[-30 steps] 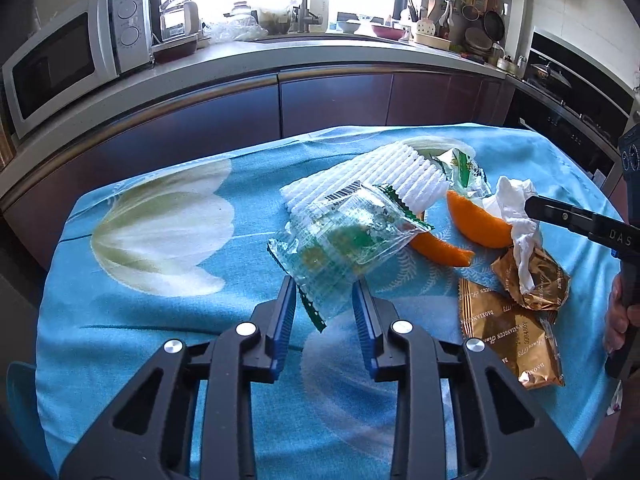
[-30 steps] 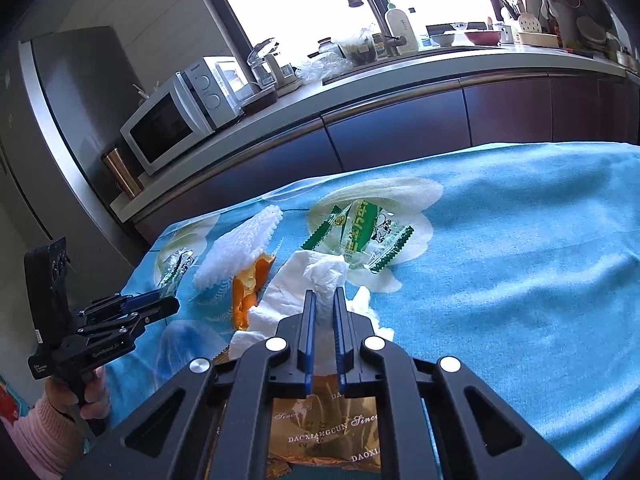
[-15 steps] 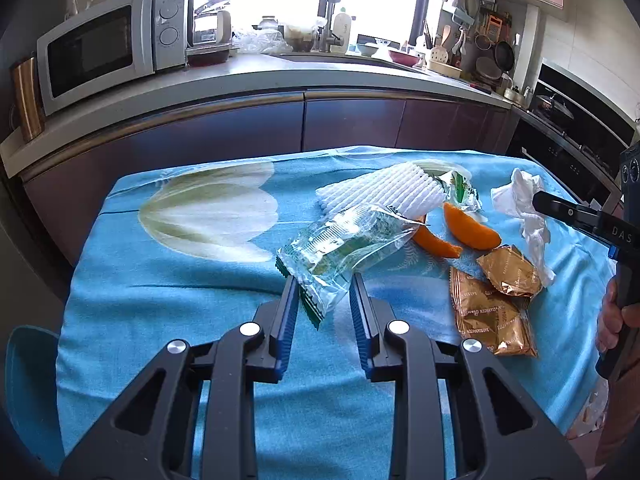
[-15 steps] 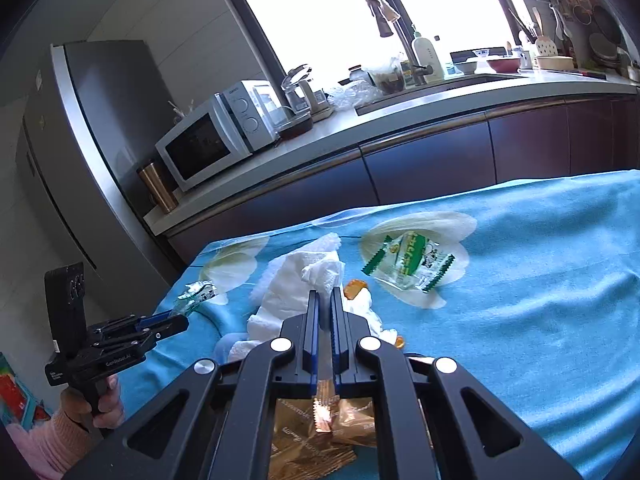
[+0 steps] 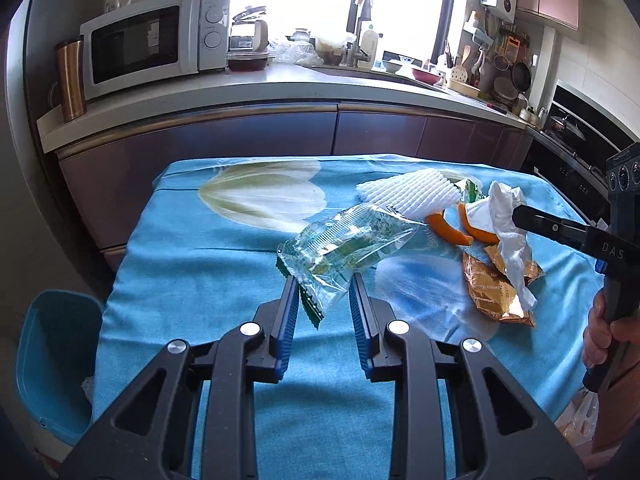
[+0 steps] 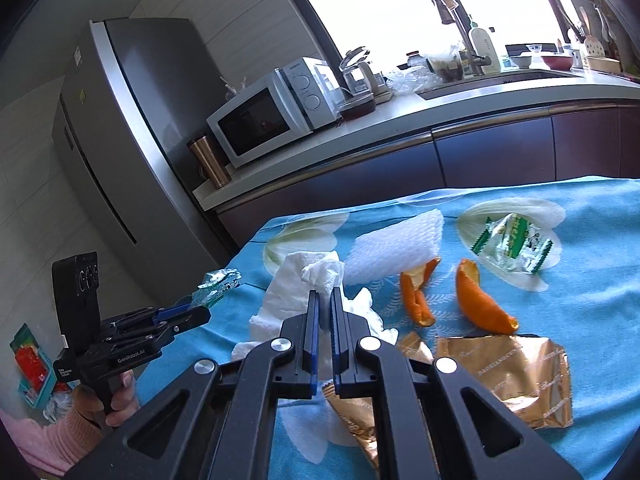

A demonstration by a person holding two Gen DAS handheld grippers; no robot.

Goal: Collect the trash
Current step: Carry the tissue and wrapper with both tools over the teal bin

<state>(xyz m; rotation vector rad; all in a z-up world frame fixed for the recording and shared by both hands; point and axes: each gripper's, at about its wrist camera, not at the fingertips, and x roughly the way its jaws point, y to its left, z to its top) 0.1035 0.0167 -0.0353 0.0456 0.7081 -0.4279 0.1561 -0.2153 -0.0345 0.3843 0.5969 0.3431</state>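
Kitchen table (image 5: 208, 280) in blue cloth: left gripper (image 5: 324, 280) pinches a clear wrapper (image 5: 344, 248) by its edge; right gripper (image 6: 325, 294), jaws nearly together, holds tissue (image 6: 288, 292) beside orange peel (image 6: 480, 304). Both items look light and limp.

A turquoise cloth (image 5: 224, 272) printed with white flowers covers the desk, carrying orange peels (image 6: 482, 304), gold wrappers (image 6: 516, 380), white foam netting (image 6: 396, 246) and a clear green-printed wrapper (image 5: 344, 248).
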